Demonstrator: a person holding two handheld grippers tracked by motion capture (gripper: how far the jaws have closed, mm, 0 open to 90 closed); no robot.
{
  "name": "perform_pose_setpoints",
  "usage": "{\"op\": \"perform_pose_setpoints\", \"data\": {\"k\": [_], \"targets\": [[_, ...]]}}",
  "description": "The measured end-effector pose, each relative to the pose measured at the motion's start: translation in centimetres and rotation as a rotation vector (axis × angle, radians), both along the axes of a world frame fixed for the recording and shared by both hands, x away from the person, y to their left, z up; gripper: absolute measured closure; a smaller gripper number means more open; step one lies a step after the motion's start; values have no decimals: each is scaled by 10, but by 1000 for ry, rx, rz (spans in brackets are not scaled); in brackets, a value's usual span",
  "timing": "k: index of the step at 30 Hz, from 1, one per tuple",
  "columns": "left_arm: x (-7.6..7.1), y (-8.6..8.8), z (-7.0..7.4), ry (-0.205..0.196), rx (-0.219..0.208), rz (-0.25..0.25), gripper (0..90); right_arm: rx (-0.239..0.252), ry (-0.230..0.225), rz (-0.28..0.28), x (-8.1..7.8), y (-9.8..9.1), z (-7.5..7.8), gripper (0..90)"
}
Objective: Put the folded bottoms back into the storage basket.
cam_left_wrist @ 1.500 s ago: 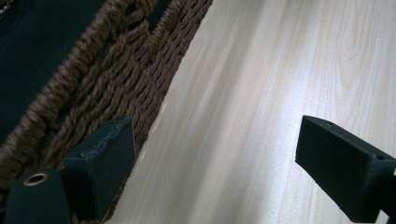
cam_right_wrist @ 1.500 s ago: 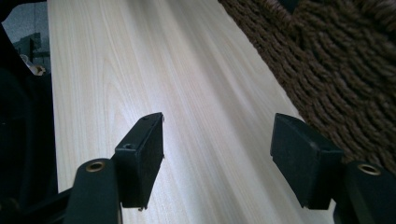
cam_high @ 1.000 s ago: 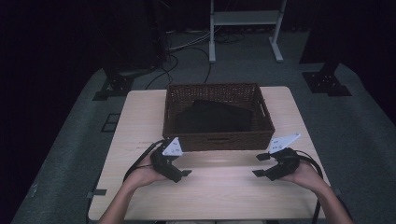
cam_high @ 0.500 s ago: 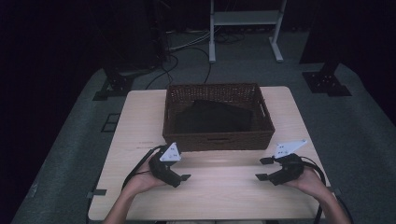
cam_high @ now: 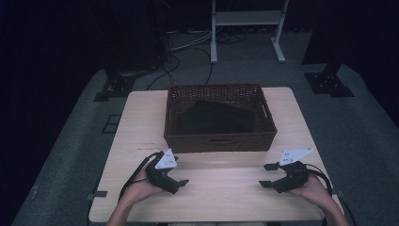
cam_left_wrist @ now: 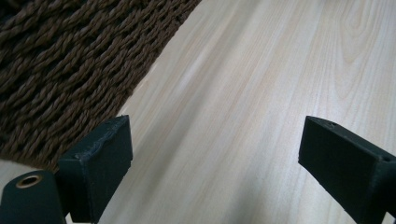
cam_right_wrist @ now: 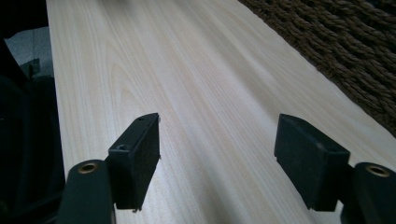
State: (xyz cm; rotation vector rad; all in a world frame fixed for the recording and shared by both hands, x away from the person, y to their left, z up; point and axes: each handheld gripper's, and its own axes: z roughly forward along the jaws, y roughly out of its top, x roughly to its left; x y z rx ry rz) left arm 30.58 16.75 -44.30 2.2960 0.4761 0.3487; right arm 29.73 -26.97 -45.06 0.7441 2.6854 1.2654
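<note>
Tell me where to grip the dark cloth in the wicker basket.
Come from above: the wicker basket walls block the sides. Pinch the dark cloth at its raised middle fold, probably with the right gripper, whose jaws are open.

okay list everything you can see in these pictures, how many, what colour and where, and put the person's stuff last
table: one, light wood, centre.
basket: one, brown wicker, far middle of the table.
cloth: one, black, inside the basket.
metal stand: one, white, on the floor beyond the table.
floor cables: several, dark and white, by the stand.
left gripper: one, black, open, near left of the table, held in a hand.
right gripper: one, black, open, near right, held in a hand.
</note>
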Motion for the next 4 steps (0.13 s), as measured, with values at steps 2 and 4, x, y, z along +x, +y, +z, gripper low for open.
{"op": "perform_pose_setpoints", "data": {"k": [2,4], "targets": [[-3,3,1,-5,-6,3,90,8,4,-10,-2,-1,0,281],[-5,4,2,-10,-12,7,86,8,-3,-16,-4,-4,0,271]]}}
